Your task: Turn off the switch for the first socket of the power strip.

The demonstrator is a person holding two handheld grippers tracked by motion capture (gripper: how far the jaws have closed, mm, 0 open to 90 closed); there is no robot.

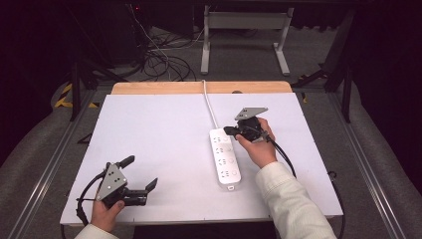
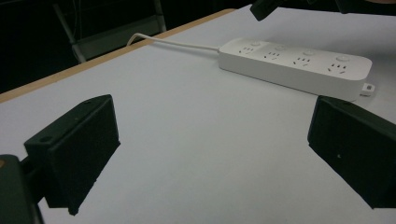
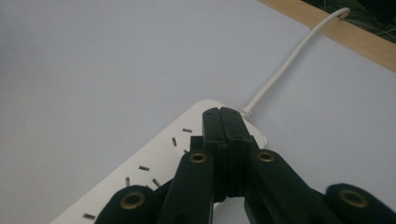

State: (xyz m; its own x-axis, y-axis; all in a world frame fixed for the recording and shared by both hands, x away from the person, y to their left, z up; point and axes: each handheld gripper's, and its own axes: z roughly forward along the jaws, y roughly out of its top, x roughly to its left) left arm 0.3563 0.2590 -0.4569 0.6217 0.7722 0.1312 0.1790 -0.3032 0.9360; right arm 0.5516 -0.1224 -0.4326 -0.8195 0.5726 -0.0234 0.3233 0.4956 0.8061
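Observation:
A white power strip (image 1: 224, 157) lies near the middle of the white table, its cord (image 1: 209, 104) running to the far edge. My right gripper (image 1: 230, 131) is shut with nothing between its jaws, its tip over the strip's far end (image 3: 205, 126) by the cord (image 3: 285, 65). My left gripper (image 1: 140, 172) is open at the table's near left corner, pointing toward the strip (image 2: 294, 65), well apart from it. Between its fingers (image 2: 79, 144) there is only bare table.
The white table top (image 1: 164, 134) has a wooden strip (image 1: 199, 87) along its far edge. Cables (image 1: 159, 62) and a table frame (image 1: 244, 30) sit on the floor beyond. Each gripper trails a black cable (image 1: 286, 157).

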